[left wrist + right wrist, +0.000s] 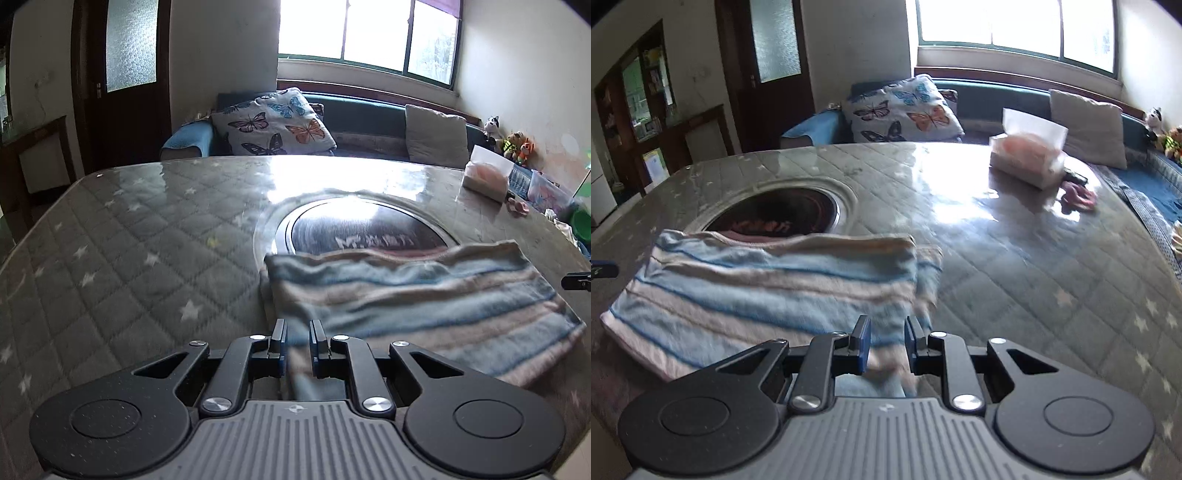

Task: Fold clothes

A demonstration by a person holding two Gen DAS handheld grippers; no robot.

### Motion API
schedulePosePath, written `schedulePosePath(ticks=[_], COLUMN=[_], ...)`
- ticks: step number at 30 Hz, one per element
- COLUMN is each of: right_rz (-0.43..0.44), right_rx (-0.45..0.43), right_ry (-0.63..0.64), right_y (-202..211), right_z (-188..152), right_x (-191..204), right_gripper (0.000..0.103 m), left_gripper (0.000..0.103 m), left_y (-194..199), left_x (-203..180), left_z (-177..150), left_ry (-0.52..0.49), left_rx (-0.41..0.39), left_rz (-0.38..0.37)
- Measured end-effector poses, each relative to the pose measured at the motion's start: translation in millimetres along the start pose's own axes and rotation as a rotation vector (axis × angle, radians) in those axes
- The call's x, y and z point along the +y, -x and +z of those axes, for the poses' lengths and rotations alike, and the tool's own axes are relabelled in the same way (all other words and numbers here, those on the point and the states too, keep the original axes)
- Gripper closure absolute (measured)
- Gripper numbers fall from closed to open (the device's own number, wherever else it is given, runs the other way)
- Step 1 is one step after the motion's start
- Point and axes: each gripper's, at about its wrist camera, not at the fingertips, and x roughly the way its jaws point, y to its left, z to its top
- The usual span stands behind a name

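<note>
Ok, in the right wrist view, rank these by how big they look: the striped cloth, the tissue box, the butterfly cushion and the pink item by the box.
1. striped cloth, though it lies nearest the camera
2. butterfly cushion
3. tissue box
4. pink item

The cushion sits farther back than the box, so its true lead is probably larger.

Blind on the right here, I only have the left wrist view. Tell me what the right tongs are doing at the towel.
Observer: The right tongs are open, one finger on either side of the near edge of the striped towel.
Operator: Report the edges on that side.
Observer: A lower layer sticks out past the top layer on the right.
Operator: Check the surface beyond it.
Observer: Only quilted table cover shows to the right of the towel.
</note>
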Motion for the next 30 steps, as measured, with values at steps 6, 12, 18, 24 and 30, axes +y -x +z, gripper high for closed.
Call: schedulePosePath(ticks=[6, 12, 18, 24, 30], right_rz=[0.013, 0.012, 0.016, 0.024, 0.009], right_rx=[0.010, 0.033, 0.047, 0.017, -0.001], right_ry=[0.003, -0.004, -0.005, -0.026, -0.035], right_y=[-33, -72, -104, -110, -90], right_z=[20, 37, 46, 50, 47], right_x=[4, 2, 1, -3, -8], right_gripper=[0.084, 0.084, 0.084, 0.083, 0.057], left_gripper=[0.091, 0.091, 0.091, 0.090, 0.087], left_y=[-39, -78, -101, -109, -90], left_x=[-11, -14, -8, -7, -7], left_z=[23, 34, 41, 43, 43], left_ry=[-0.045, -0.067, -0.057, -0.043, -0.032], left_rx=[0.027, 0.074, 0.087, 0.081, 0.061], left_rz=[-0.004, 0.004, 0.022, 0.042, 0.052])
